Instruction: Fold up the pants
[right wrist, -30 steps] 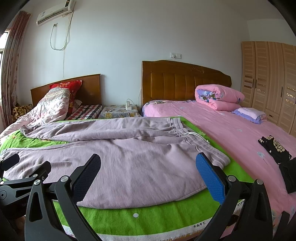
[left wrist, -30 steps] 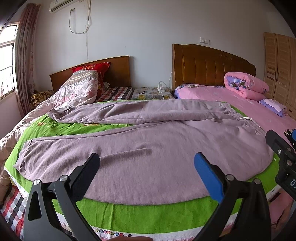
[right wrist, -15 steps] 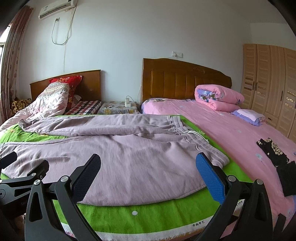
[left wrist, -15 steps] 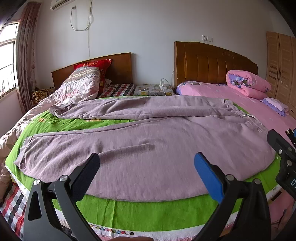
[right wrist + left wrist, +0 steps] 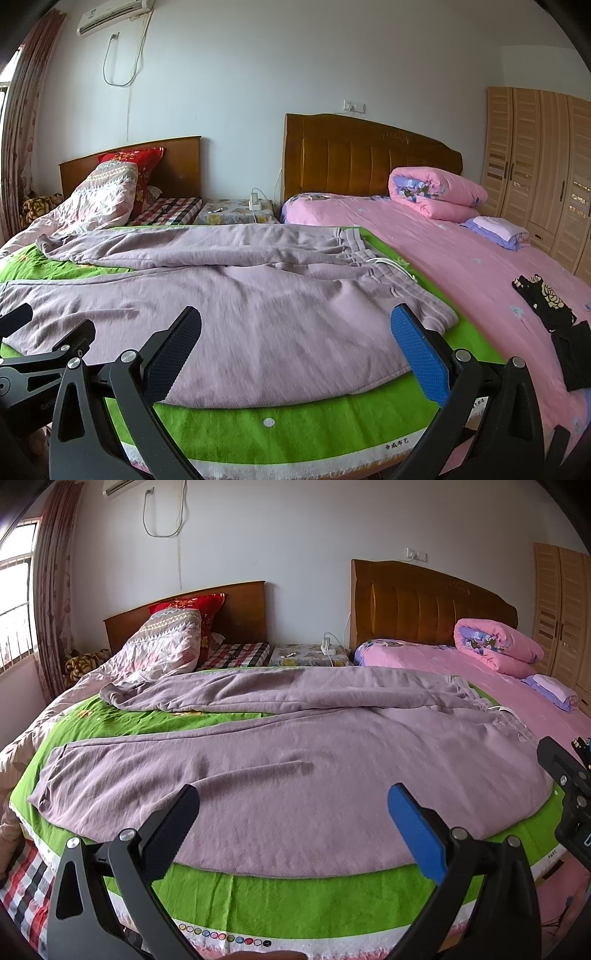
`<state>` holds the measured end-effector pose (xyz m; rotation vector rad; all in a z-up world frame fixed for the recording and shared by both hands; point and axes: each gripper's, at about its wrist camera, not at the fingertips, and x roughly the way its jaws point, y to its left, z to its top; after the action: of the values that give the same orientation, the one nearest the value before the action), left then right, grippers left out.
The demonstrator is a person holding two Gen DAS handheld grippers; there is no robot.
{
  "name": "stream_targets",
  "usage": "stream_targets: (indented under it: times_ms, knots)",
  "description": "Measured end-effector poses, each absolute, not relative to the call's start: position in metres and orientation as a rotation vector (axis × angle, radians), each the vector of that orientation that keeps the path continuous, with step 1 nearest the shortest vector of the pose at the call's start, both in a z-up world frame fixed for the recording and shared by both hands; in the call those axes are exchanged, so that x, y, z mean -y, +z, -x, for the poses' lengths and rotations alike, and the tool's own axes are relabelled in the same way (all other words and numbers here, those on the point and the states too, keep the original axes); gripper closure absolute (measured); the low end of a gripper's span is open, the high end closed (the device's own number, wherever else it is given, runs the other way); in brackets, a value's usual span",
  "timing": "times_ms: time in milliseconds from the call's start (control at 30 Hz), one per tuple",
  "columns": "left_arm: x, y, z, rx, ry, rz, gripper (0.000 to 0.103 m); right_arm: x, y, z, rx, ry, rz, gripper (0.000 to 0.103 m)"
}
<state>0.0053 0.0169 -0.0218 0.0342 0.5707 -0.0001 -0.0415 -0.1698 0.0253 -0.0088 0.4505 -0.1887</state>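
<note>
Across the green bedspread (image 5: pixel 303 897) we see the mauve sweatpants (image 5: pixel 295 775) spread flat, and they take up most of it. Their waistband (image 5: pixel 373 258) lies toward the bedspread's right edge, beside the pink bed (image 5: pixel 480 266), with a white drawstring (image 5: pixel 391 264) trailing from it. One leg runs along the near edge of the bedspread out to the left edge; the other leg lies along the far edge, its cuff (image 5: pixel 114 696) rumpled near the far left corner. A strip of green shows between the two legs on the left side.

Behind the bedspread we see a patterned quilt (image 5: pixel 162 646) heaped against a red pillow (image 5: pixel 192 605) at the wooden headboard (image 5: pixel 243 605). On the pink bed a rolled pink duvet (image 5: pixel 436 195) sits at the far end, and dark flowered clothing (image 5: pixel 543 299) lies near the right edge.

We hold our left gripper (image 5: pixel 293 819) over the near edge of the bedspread, above the near leg, with its jaws spread wide and nothing between them. Our right gripper (image 5: pixel 295 339) hovers over the near edge too, closer to the waistband end, jaws likewise wide apart and empty. Neither one touches the fabric. In the right wrist view the left gripper's frame shows at the lower left.
</note>
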Motion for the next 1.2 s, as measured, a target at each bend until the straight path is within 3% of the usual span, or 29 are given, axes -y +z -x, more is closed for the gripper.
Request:
stream_targets:
  times_ms: [1200]
  knots:
    - [-0.025, -0.031, -0.008, -0.583, 0.015, -0.028, 0.001, 0.168, 0.015, 0.04, -0.475, -0.186, 0.012, 0.004]
